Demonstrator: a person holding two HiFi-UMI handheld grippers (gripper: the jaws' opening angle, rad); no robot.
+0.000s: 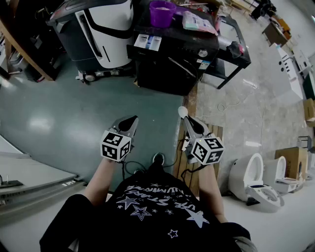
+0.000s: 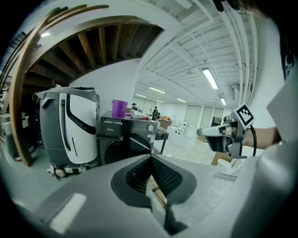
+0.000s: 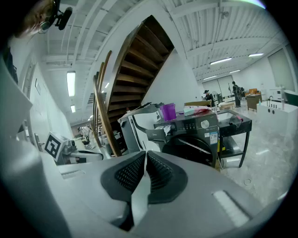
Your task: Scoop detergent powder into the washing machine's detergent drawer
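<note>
While the person is standing well back from the appliance, the right gripper (image 1: 186, 118) is clamping the handle of a white plastic scoop (image 1: 182, 112). The left gripper (image 1: 132, 121) is hovering beside it with jaws pressed together on nothing. Farther off, the black front-loading washing machine (image 1: 170, 59) is showing its pale detergent drawer (image 1: 147, 42) pulled out. A purple plastic tub (image 1: 162, 12) and a pinkish detergent bag (image 1: 198, 21) are sitting on top. The step looks like the approach. Next comes walking in and dipping the scoop into powder.

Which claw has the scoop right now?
The right claw: a white scoop is clamped between its jaws, its bowl sticking out ahead. The left claw is shut and empty.
</note>
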